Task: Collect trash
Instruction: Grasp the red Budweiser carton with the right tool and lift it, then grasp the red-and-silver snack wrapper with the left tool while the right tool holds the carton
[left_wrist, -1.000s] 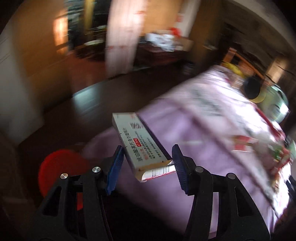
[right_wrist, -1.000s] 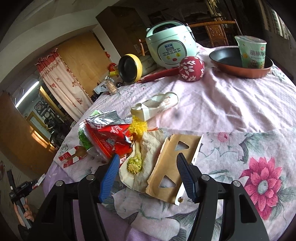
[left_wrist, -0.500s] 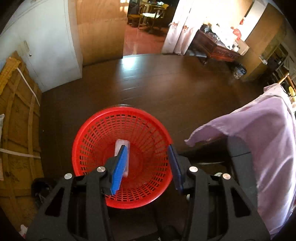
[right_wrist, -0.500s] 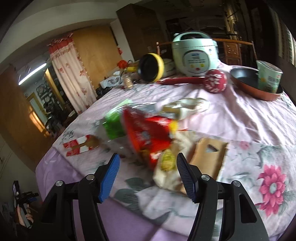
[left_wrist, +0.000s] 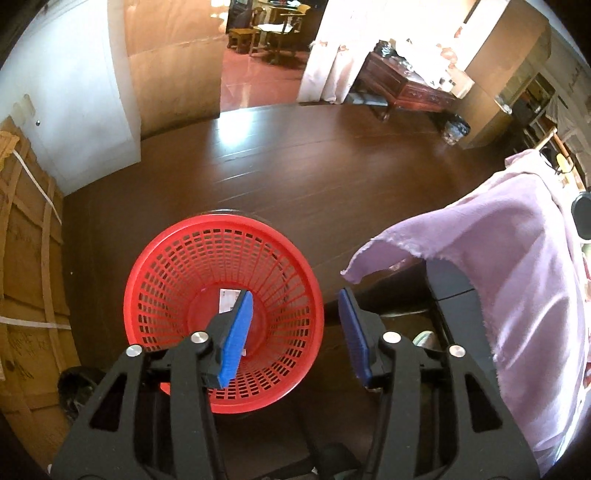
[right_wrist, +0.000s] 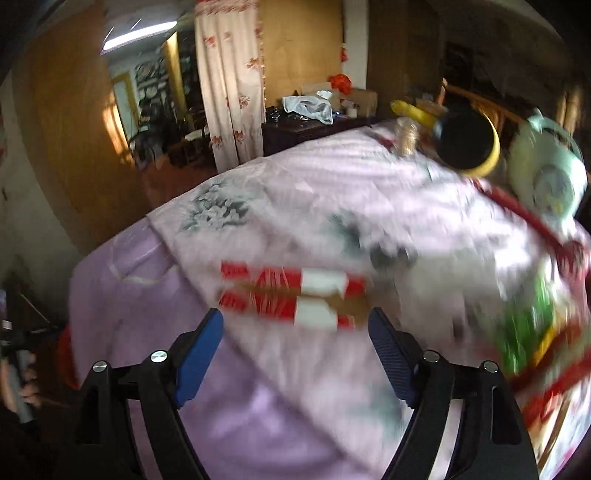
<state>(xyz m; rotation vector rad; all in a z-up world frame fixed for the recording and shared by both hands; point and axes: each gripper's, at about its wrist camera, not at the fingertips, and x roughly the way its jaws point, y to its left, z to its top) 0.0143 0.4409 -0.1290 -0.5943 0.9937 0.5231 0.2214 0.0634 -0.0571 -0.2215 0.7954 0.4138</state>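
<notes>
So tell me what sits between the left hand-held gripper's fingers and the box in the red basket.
Nothing. In the left wrist view the left hand-held gripper, opening, hangs over the red basket; the box lies on its bottom.

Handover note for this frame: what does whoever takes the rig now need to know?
Left tongs: opening, nothing between them, above the round red plastic basket on the dark floor.
Right tongs: opening, empty, near the flattened red-and-white carton on the pink floral tablecloth.
Done: one white box lies in the basket.
Left: the carton, plus blurred red and green wrappers at the right.
</notes>
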